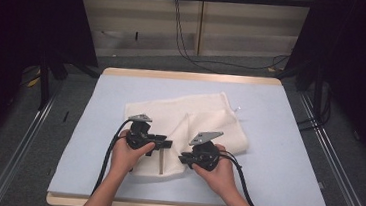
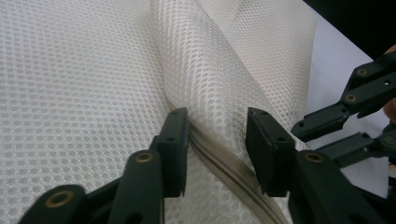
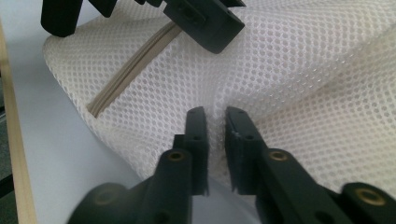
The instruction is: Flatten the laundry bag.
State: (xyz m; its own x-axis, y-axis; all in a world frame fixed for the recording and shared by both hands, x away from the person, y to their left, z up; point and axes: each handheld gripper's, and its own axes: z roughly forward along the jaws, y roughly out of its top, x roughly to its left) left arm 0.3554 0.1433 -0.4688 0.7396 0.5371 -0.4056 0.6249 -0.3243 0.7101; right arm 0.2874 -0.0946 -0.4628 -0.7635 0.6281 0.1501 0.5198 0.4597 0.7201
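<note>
A white mesh bag point(image 1: 205, 117) with a beige zipper point(image 1: 161, 164) lies rumpled on the pale blue table top point(image 1: 276, 156). My left gripper point(image 1: 162, 144) rests on the bag's near left part. In the left gripper view its jaws point(image 2: 217, 135) stand apart over a raised fold, and the zipper point(image 2: 224, 163) runs between them. My right gripper point(image 1: 183, 159) faces it from the right. Its jaws point(image 3: 215, 126) are pinched on a ridge of mesh near the bag's edge. The left gripper point(image 3: 135, 23) shows across the zipper point(image 3: 126, 70).
The table's wooden rim point(image 1: 193, 77) shows at the far edge. Black cables point(image 1: 186, 48) trail over the floor behind it, and metal rails point(image 1: 16, 153) run along both sides. Bare table top surrounds the bag.
</note>
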